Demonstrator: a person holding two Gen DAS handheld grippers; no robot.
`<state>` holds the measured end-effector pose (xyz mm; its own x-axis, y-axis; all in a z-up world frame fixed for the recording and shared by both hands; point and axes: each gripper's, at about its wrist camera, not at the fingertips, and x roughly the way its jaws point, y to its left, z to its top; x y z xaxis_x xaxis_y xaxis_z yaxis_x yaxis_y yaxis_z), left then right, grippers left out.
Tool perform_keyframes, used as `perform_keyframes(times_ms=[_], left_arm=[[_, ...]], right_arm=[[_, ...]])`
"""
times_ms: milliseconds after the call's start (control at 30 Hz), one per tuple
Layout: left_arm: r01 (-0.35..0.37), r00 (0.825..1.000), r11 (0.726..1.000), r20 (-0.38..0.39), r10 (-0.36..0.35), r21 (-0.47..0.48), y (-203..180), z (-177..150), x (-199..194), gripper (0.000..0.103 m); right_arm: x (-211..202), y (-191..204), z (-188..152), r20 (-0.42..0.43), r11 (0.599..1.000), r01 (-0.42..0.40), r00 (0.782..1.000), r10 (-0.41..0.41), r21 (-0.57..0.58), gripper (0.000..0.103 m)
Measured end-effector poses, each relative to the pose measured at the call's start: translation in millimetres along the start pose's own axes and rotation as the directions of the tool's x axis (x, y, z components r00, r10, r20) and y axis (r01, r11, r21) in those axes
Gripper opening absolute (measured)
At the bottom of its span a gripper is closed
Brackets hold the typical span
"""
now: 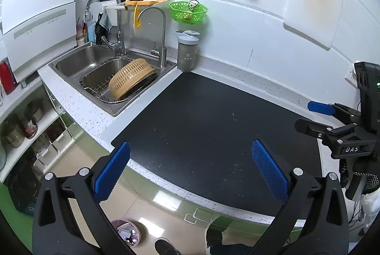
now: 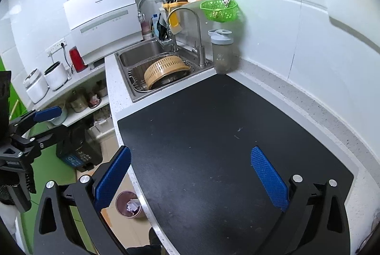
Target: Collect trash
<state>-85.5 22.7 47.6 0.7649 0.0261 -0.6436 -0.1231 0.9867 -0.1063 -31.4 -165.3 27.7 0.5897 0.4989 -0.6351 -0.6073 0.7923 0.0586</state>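
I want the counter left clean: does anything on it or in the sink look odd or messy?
Small pale specks lie scattered on the black mat. In the sink, the tan colander lies tipped on its side in the wire rack. Nothing looks spilled or broken.

A small round trash bin [image 2: 129, 205] with a dusky pink wall stands upright on the floor below the bench edge. It is open at the top, and crumpled white paper scraps [image 2: 133, 205] lie inside. From the left wrist view the same bin [image 1: 125, 232] shows mixed pale trash heaped within
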Motion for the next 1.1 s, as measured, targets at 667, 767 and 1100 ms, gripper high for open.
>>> perform_keyframes(times_ms=[667, 767, 1100], left_arm=[[-0.089, 0.995, 0.996, -0.035, 0.089, -0.010, -9.3, 1.4, 4.9, 0.100], [-0.078, 0.996, 0.997, -0.038, 0.078, -0.013, -8.5, 1.8, 8.4, 0.100], [-0.085, 0.995, 0.996, -0.051, 0.083, -0.023, -14.4, -1.8, 13.1, 0.100]], right_arm=[[4.5, 3.6, -6.6, -0.029, 1.000, -0.003, 1.000, 0.003, -0.018, 0.097], [5.2, 5.3, -8.6, -0.029, 1.000, 0.000, 1.000, 0.000, -0.024, 0.097], [8.8, 5.0, -11.4, -0.044, 1.000, 0.002, 0.999, -0.003, -0.020, 0.097]])
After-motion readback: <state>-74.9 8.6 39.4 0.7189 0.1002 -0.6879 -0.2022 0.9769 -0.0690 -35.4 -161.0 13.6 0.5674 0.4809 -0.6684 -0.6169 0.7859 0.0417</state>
